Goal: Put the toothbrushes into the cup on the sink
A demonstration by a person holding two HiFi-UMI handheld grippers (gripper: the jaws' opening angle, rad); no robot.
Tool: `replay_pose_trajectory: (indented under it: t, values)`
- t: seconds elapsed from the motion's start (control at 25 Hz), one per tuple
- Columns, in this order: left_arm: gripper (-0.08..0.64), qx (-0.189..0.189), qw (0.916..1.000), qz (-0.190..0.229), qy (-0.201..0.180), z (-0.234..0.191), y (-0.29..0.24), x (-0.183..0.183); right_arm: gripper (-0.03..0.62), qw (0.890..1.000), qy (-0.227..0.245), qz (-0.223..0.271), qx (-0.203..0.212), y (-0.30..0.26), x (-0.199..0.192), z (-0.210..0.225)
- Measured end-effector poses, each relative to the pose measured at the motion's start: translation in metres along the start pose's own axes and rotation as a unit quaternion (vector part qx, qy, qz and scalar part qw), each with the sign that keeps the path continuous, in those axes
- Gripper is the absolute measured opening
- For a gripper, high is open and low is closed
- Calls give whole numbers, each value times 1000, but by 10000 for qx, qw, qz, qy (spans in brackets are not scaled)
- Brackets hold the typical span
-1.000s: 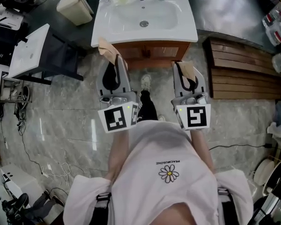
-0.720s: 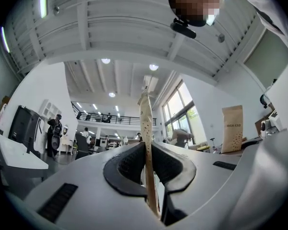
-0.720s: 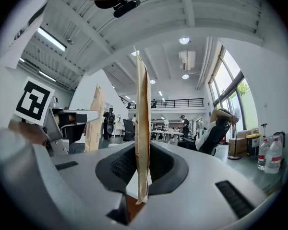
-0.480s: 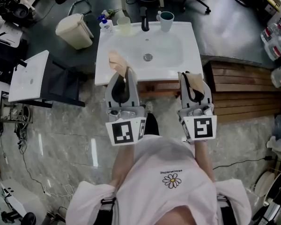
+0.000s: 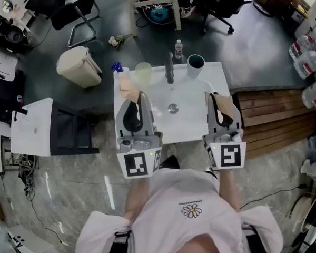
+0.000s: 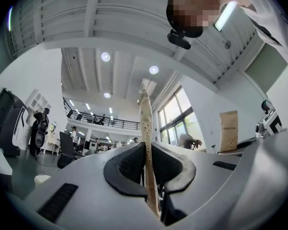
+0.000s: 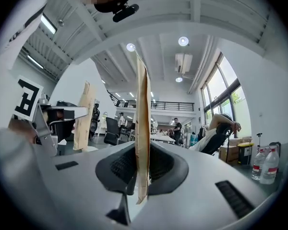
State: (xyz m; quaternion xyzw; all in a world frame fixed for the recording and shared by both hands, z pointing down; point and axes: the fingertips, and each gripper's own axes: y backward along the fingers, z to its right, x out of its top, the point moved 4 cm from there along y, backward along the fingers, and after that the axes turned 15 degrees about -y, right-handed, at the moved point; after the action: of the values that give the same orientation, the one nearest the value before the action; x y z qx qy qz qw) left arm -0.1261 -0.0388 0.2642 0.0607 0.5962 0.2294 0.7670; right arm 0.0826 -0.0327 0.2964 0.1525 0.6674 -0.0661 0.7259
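I'd moved in; left gripper (image 5: 133,99) and right gripper (image 5: 221,101) each pinched a wrapped toothbrush (image 5: 127,84) over the sink (image 5: 192,96); cup (image 5: 195,65) was now close.

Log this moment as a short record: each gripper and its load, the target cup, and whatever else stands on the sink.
left gripper: shut on left packet, a flat brown paper packet held edge-on
right gripper: shut on right packet, same kind
teal cup: upright, back right of the sink
faucet: back centre
other items: pale green cup left of the faucet; blue-capped bottle at the back left corner
status: neither packet in the teal cup yet
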Motion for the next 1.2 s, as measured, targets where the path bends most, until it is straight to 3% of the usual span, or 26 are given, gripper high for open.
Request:
replay_pose_trajectory:
  t: [0.36, 0.68, 1.2]
  values:
    - [39, 18, 9998, -165, 55, -43, -56, -36, 26, 9998, -92, 58, -148, -73, 1, 2]
    - [40, -84, 9994, -316, 87, -39, -75, -52, 26, 9996, -235, -76, -122, -97, -8, 5]
    - [40, 144, 9989, -429, 78, -23, -94, -67, 26, 9995, -282, -40, 103, -114, -17, 19]
